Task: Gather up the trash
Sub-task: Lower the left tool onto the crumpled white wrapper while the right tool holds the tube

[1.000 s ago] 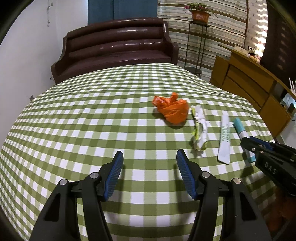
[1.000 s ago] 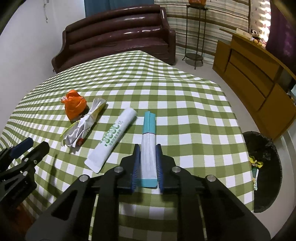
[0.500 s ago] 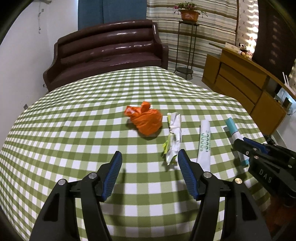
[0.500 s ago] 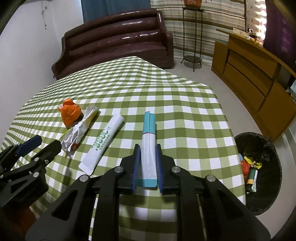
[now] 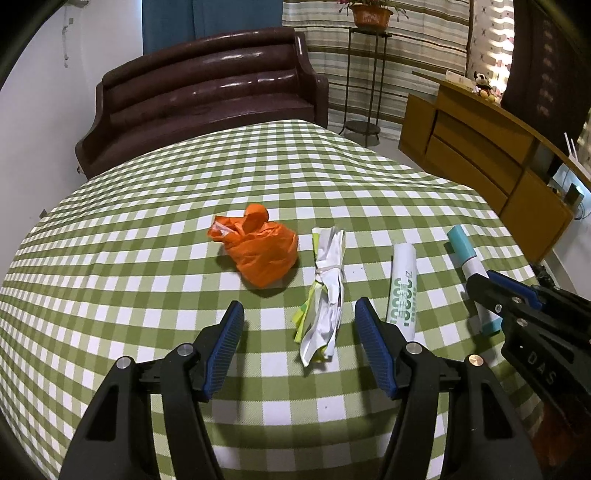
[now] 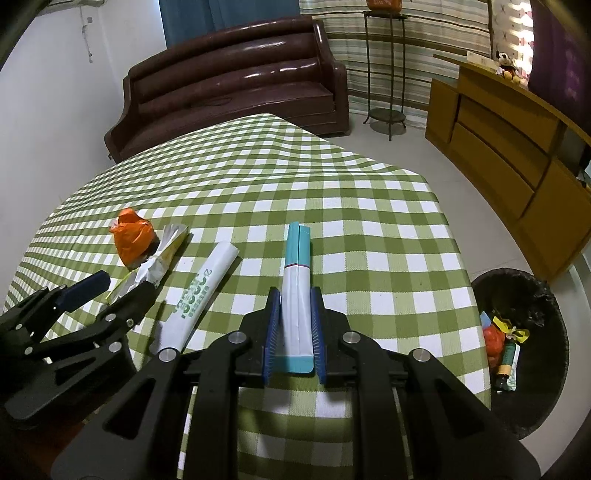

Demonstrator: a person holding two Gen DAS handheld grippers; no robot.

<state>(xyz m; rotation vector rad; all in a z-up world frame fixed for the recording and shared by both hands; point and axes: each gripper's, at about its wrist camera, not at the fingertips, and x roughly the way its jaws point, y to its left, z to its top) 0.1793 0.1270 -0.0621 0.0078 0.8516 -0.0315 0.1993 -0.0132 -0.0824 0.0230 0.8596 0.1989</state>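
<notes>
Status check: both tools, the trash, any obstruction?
Right tool shut on teal box. Left tool closing, crumpled wrapper between pads, untouched. Path unobstructed.

Looks like I'm driving around somebody's living room: dark brown leather sofa (image 5: 207, 88) against the wall, table with a green checked cloth (image 5: 147, 229), wooden sideboard (image 6: 517, 155) with a plush toy (image 6: 511, 68) on top, striped curtains (image 5: 406, 40), potted plant (image 5: 371, 13) on a metal stand.

Trash bin (image 6: 524, 369) cut by right edge; contents small, unclear; flowerpot (image 5: 371, 13) cropped at top.
</notes>
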